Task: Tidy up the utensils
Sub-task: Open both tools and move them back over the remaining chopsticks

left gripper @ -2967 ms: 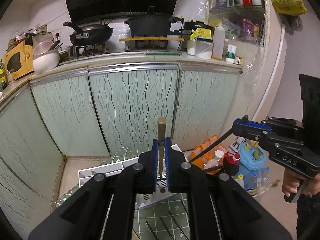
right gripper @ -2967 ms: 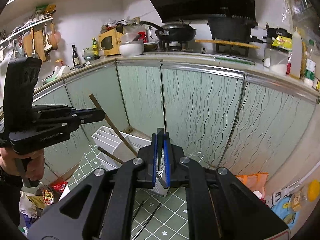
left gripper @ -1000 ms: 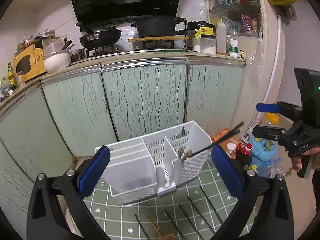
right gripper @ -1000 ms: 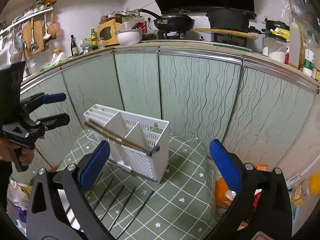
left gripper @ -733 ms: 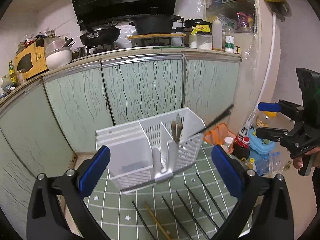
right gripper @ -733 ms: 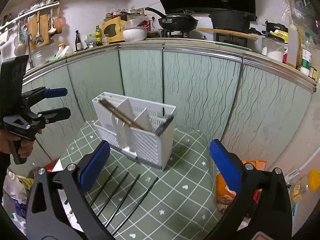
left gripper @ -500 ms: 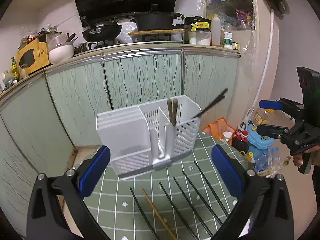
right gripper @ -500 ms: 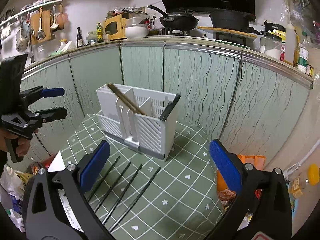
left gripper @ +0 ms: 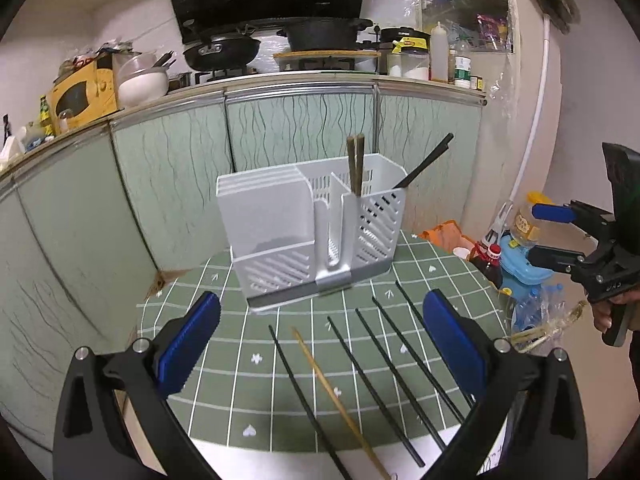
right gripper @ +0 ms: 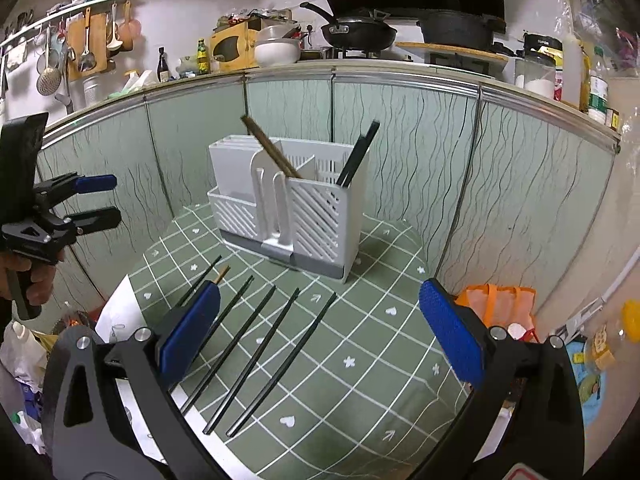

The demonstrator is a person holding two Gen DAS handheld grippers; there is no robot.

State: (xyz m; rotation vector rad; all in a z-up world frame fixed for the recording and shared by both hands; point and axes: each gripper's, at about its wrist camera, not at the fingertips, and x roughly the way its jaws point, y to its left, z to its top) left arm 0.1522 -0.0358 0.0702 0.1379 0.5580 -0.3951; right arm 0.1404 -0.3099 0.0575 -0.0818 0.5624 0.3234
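Your left gripper (left gripper: 320, 354) is wide open and holds nothing. Your right gripper (right gripper: 318, 346) is wide open too, and empty.

Between and just past the left jaws, sticks lie on the green mat (left gripper: 248, 376). You can count five black sticks (left gripper: 384, 372) there and one wood stick (left gripper: 340, 404). In the right view the wood stick (right gripper: 221, 273) is mostly hidden behind the left jaw, so you only see its tip. That view also shows five black sticks (right gripper: 256, 344) lying between the jaws, toward the left one.

Farther out, straight ahead of both jaws, stands the white rack (left gripper: 280, 236) on the mat. Two wood sticks (left gripper: 355, 168) stand in it, side by side. The left view shows them almost straight up. The right view shows them leaning to the left. Black sticks (right gripper: 358, 156) lean in the rack's far right part. The left view shows one; in the right view it looks like two close together.

Only the right view shows the spoons on the wall rail (right gripper: 60, 56), far left. Only the left view shows the blue bottle (left gripper: 524, 256), off to the right.
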